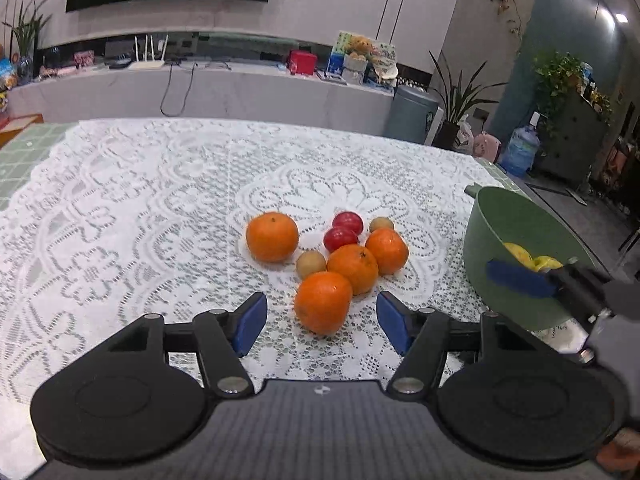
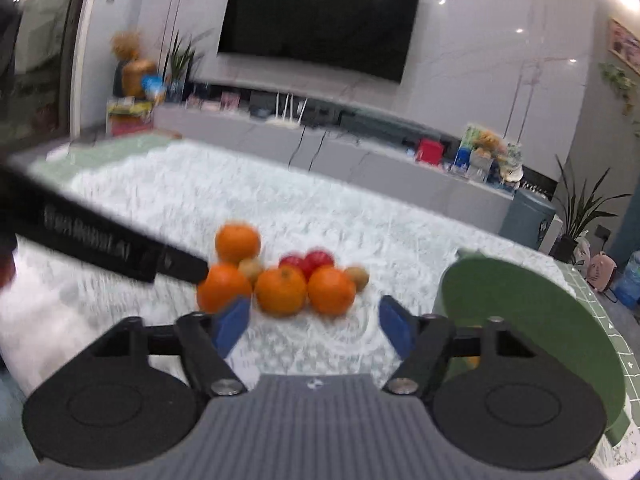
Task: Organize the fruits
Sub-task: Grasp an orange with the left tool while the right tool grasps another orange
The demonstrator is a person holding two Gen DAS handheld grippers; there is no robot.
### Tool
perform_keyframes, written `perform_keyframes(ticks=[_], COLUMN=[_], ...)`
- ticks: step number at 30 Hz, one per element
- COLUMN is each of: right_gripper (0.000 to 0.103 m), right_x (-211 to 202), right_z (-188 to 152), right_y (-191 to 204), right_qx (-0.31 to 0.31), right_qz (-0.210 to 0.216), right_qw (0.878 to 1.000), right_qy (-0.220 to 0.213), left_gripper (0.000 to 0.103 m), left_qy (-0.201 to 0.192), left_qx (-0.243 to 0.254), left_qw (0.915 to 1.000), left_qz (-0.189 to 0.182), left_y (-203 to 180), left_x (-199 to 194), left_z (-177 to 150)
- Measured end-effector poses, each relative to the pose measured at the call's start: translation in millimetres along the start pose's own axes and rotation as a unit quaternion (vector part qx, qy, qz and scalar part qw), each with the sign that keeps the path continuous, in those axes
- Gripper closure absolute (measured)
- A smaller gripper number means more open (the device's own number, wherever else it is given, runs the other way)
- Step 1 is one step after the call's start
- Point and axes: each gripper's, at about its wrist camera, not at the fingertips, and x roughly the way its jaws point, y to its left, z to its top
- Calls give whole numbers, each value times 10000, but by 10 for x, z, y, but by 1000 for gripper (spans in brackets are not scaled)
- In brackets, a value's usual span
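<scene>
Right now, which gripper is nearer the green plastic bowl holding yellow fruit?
Right. The right gripper hangs at the green plastic bowl, over its near rim; the left gripper sits apart, open around the nearest orange.

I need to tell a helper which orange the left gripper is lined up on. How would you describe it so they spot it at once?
On the white lace tablecloth, left of the green bowl, lies a cluster of fruit. The nearest orange is at its front edge, just ahead of the open left gripper. It is the closest of four oranges.
</scene>
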Motion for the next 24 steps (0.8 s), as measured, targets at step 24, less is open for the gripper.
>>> perform_keyframes(ticks=[24], right_gripper=[63], right_x=[653], right_z=[-39], right_y=[77], right_qx=[-1170], right_qz=[-486], right_qw=[9919], right_qy=[134], left_gripper=[44], left_qy=[315], left_qx=[363], left_qw=[9987], left_qz=[178], left_y=[-90], left_x=[530], left_z=[2])
